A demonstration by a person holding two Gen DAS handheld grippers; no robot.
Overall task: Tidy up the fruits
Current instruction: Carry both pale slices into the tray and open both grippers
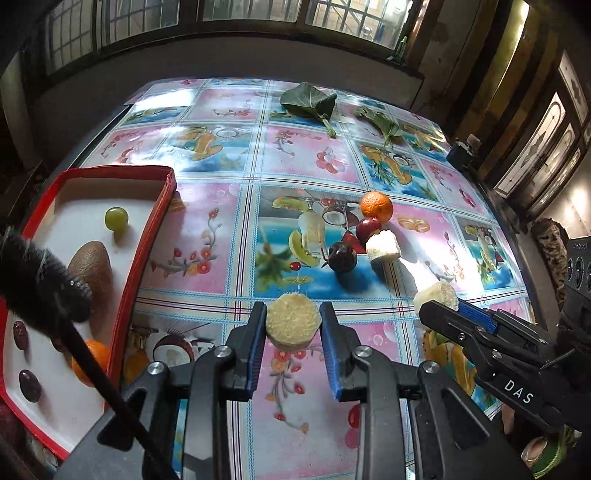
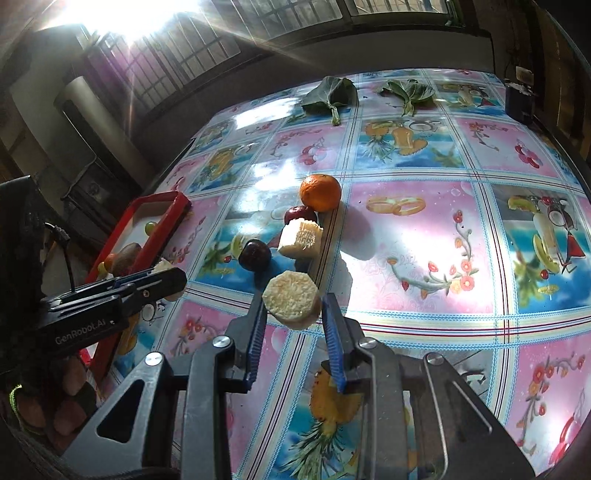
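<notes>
Fingers: your left gripper [image 1: 293,325] and right gripper [image 2: 291,308] each bracket a pale fruit slice, grip unconfirmed. Red tray [image 1: 147,236]: grape, kiwi, others in. Tabletop [image 1: 207,258]: orange [image 1: 376,206], plums, chunk left.

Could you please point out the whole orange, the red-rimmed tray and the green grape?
Round whole orange [image 2: 320,192]: right wrist view, centre of peel.
Red-rimmed white tray [image 1: 147,236]: left wrist view, right wall.
Round green grape [image 1: 116,218]: left wrist view, its middle.

**Non-task surroundings**

A glossy fruit-print tablecloth [image 1: 207,254] fills the frame centre. Two green leaves, one [image 1: 308,100] beside the other [image 1: 380,122], lie at upper centre. Barred windows [image 1: 236,11] span the top; a dark container [image 1: 460,153] sits upper right.
</notes>
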